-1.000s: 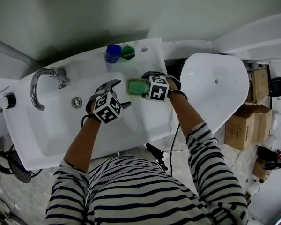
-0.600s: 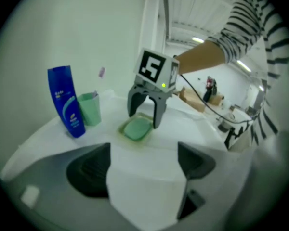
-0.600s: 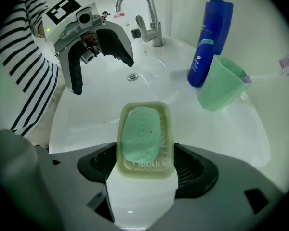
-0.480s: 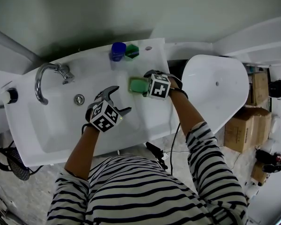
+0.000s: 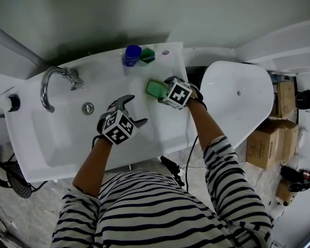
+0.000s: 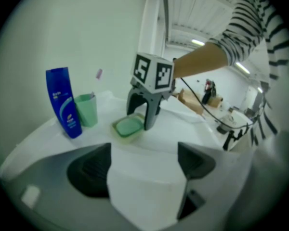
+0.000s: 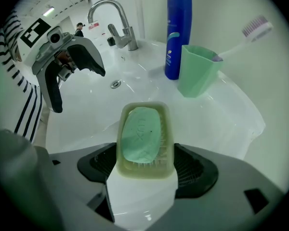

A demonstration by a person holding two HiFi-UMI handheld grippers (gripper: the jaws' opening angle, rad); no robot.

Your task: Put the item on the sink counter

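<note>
A pale soap dish (image 7: pixel 143 139) with a green soap bar in it sits between the jaws of my right gripper (image 7: pixel 143 171), which is shut on it. In the head view the soap dish (image 5: pixel 153 87) is at the sink counter (image 5: pixel 171 61) right of the basin, just in front of a blue bottle (image 5: pixel 132 55) and a green cup (image 5: pixel 147 55). The left gripper view shows the soap dish (image 6: pixel 127 127) down at the counter surface; contact cannot be told. My left gripper (image 5: pixel 134 109) hangs open over the basin, with nothing in it (image 6: pixel 144 163).
The green cup (image 7: pixel 197 69) holds a toothbrush (image 7: pixel 250 34) beside the blue bottle (image 7: pixel 178 32). A chrome faucet (image 5: pixel 57 81) and drain (image 5: pixel 88 108) lie left. A white bathtub (image 5: pixel 237 97) and cardboard boxes (image 5: pixel 271 133) are to the right.
My right gripper has carried the soap dish a little farther back, toward the bottle and cup. The left gripper has stayed open over the basin, shifting only slightly.
</note>
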